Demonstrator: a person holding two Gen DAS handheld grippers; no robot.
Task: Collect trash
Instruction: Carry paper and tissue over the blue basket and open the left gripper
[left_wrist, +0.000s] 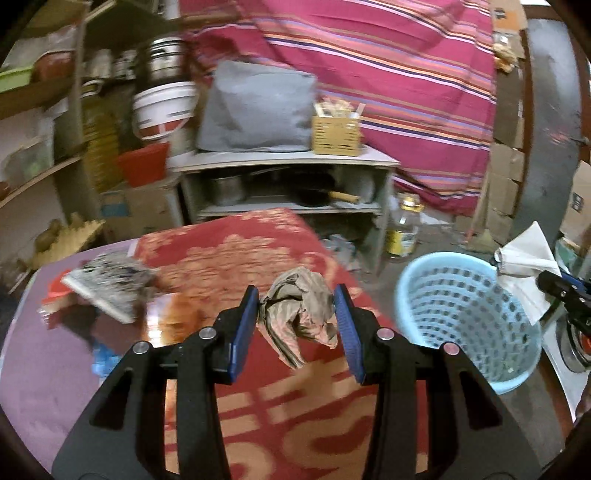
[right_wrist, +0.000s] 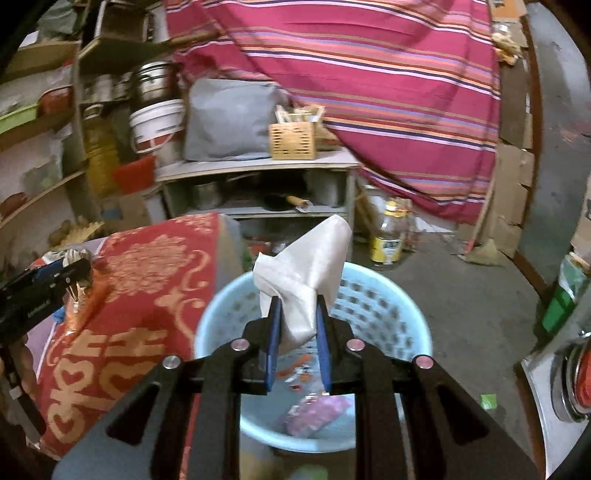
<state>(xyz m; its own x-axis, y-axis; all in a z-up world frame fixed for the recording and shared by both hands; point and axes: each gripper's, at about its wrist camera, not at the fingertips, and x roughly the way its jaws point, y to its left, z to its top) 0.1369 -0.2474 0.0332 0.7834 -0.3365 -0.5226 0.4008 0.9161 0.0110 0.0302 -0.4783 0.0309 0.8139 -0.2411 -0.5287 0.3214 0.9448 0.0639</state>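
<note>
My left gripper (left_wrist: 297, 295) is shut on a crumpled brown paper (left_wrist: 301, 314) and holds it above the red patterned tablecloth (left_wrist: 236, 254). My right gripper (right_wrist: 297, 302) is shut on a white paper napkin (right_wrist: 308, 266) and holds it over the light blue perforated basket (right_wrist: 391, 306). The basket holds a pink wrapper (right_wrist: 314, 413) and small scraps. In the left wrist view the basket (left_wrist: 465, 317) stands on the floor right of the table, with the right gripper (left_wrist: 550, 284) and its napkin (left_wrist: 524, 258) above its rim.
A crumpled newspaper (left_wrist: 110, 284) and red scraps (left_wrist: 55, 291) lie on the table's left side. A grey shelf unit (left_wrist: 284, 184) with pots stands behind. A glass jar (left_wrist: 404, 229) stands on the floor. A striped cloth (left_wrist: 388, 74) hangs behind.
</note>
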